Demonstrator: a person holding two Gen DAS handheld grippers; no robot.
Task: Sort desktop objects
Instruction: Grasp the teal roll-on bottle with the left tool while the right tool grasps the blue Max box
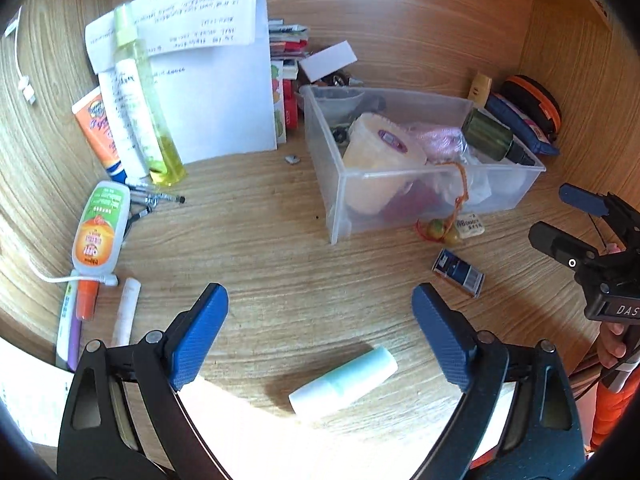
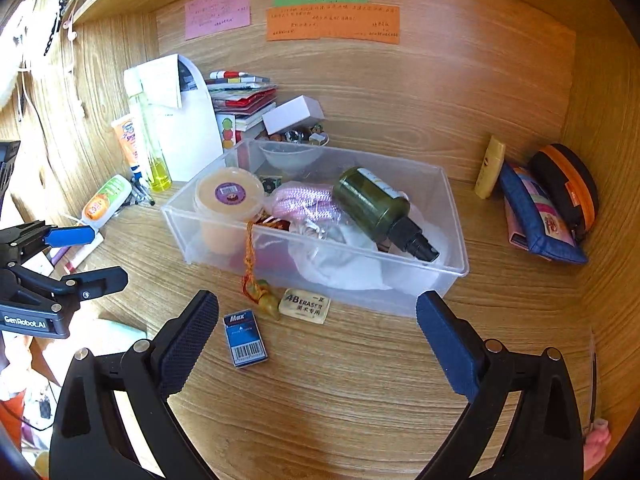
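Our fingers stand spread wide on both grippers, and neither has hold of anything. The left gripper [image 1: 320, 336] hangs over a small white and pale green bottle [image 1: 343, 382] lying on its side on the wooden tabletop [image 1: 280, 264]; the bottle sits between the blue fingers [image 1: 200, 336] without touching them, which we judge is the setup for picking it up. The right gripper [image 2: 318, 340] points at the clear plastic bin [image 2: 452, 216], already loaded with a dark green pump bottle [image 2: 372, 204], a yellow tub [image 2: 228, 200] and pink cord, so the bin looks like the sorting destination. A blue staple box [image 2: 245, 338] and an eraser [image 2: 305, 305] lie loose just in front of the bin, near the right gripper, likely still to be sorted.

Only the left view shows the small bottle clearly, along with the tubes and sprays at the left wall. Only the right view shows the coloured notes on the back panel in full, and the pouches in the right corner more plainly.
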